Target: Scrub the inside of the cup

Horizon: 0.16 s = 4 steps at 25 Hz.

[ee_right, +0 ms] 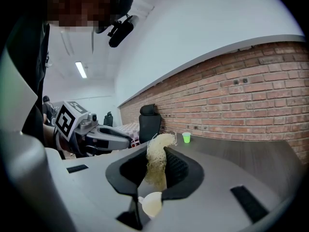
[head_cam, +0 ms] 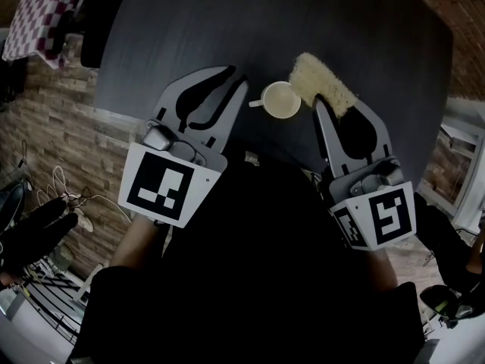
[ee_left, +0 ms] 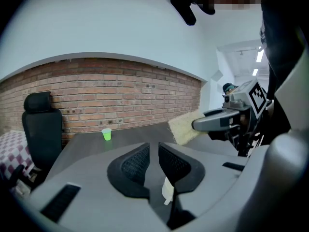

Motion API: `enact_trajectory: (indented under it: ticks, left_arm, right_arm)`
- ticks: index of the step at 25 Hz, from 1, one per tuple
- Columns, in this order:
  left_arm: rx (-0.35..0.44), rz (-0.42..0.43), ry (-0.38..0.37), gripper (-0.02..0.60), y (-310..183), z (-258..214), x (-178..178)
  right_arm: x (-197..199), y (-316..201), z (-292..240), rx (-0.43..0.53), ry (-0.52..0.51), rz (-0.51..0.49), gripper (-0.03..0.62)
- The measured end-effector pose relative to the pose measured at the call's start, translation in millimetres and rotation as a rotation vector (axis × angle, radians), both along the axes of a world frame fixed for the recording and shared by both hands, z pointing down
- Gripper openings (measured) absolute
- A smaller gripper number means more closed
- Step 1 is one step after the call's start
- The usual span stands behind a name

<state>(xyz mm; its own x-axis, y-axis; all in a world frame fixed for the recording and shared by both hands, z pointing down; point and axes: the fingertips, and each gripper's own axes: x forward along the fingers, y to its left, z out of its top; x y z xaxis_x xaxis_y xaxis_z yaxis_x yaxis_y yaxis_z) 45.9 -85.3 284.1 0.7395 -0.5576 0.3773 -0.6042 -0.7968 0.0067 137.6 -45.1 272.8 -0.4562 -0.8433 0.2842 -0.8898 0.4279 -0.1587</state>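
Cream cup (head_cam: 280,100), upright, seemingly empty, fibrous scrubber (head_cam: 324,83) just beside

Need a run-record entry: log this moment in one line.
phase: pre-scrub | right gripper: shut on loofah, outside cup | left gripper: narrowly open beside cup | cup: upright on table

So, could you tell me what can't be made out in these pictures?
- Head view: the cup is too small to judge its inside clean or dirty.
- Left gripper view: the left gripper hides most of the cup beneath its jaws.
- Right gripper view: the green cup is too small to show its contents.
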Motion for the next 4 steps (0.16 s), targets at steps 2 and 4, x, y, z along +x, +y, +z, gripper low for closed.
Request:
enact_trajectory:
  ticks: [2, 4]
  left_arm:
    - [0.035, 0.052, -0.075, 0.067, 5, 9, 3]
    - [0.074, 0.101, -0.16, 0.067, 10, 18, 5]
  right_arm:
    - [1, 2, 0, 0.0, 0.001, -0.002, 0.083]
    - [1, 4, 0, -0.001, 0.003, -0.004, 0.083]
